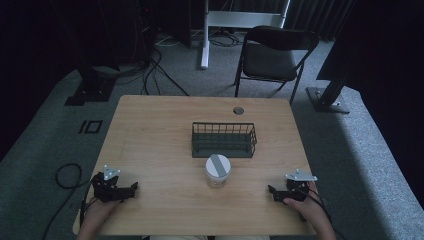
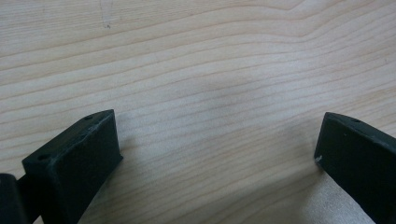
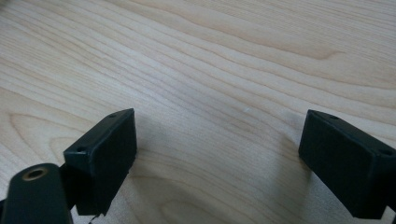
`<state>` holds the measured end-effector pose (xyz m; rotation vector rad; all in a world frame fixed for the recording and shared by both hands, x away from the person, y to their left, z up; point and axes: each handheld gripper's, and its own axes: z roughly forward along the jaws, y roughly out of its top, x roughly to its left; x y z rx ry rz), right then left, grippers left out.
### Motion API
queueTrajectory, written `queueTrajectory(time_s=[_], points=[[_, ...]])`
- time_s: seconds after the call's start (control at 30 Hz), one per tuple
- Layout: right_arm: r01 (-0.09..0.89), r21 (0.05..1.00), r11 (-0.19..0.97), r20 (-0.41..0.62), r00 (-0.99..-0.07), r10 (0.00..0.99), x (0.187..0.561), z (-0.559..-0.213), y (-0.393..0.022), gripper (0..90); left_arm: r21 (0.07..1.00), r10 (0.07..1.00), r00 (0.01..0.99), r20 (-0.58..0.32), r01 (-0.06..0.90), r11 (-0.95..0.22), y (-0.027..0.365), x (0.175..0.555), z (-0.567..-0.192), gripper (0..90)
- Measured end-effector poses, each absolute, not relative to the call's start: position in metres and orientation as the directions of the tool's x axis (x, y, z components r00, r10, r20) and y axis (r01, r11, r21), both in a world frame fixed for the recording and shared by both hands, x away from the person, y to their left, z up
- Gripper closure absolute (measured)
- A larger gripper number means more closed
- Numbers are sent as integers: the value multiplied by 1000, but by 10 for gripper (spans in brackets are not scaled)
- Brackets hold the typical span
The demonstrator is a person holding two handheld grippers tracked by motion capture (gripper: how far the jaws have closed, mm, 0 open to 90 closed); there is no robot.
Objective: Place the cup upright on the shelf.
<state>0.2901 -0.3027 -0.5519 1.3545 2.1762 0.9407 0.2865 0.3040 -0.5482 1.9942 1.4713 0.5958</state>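
A clear jar with a white lid and a grey stripe (image 1: 218,170) stands upright at the table's middle, just in front of a dark wire basket (image 1: 224,139). My left gripper (image 1: 131,189) rests near the front left of the table, held by a hand, jaws wide apart with nothing between them (image 2: 217,140). Near the front right, my right gripper (image 1: 272,192) lies the same way, open over bare wood (image 3: 219,135). Both point inward toward the jar, each well apart from it.
The wooden table (image 1: 150,130) has a round cable hole (image 1: 238,110) at its far edge. A black folding chair (image 1: 272,55) stands beyond the table. Cables (image 1: 67,175) lie on the floor at left.
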Motion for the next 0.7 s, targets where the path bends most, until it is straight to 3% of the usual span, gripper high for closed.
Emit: queueTrajectory(time_s=[0.7], points=[[619, 725, 302, 8, -446, 895, 290, -552, -303, 110, 683, 954, 300, 13, 694, -227, 304, 286, -548, 2]])
